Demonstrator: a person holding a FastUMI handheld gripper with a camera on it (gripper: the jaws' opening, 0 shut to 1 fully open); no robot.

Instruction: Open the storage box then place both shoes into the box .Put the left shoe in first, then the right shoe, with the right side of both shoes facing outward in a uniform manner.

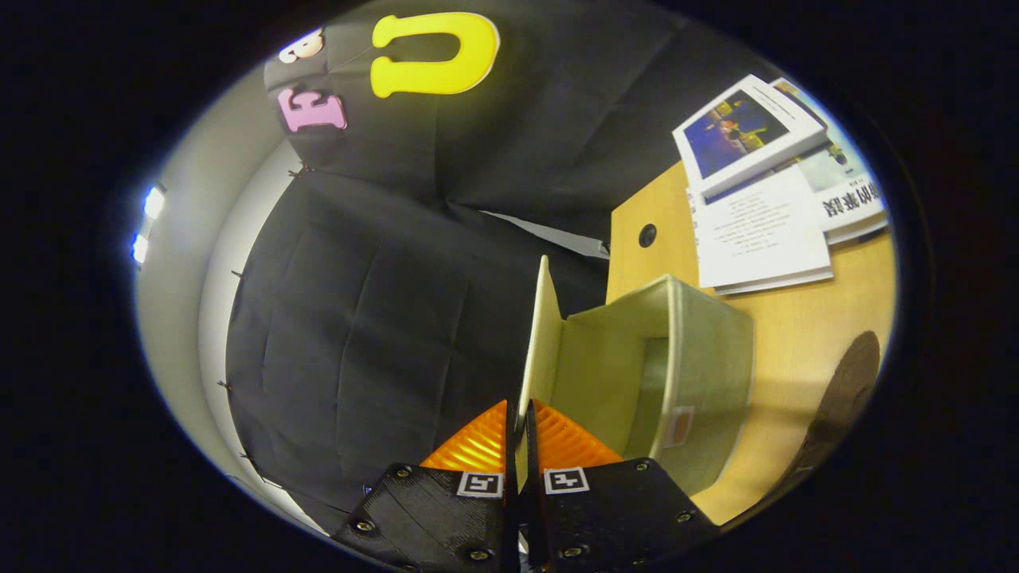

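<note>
At the bench's near edge, beside the black cloth wall, the storage box is seen with its lid swung up and clamped edge-on between the fingers of the hand-held gripper, which are closed on it. The opening step is judged done or nearly so. The box's visible interior holds no shoe, so both placements, left shoe first, are judged still to be made. Booklets lie toward the far corner, and a dark rounded object, too unclear to identify, lies just beyond the box.
</note>
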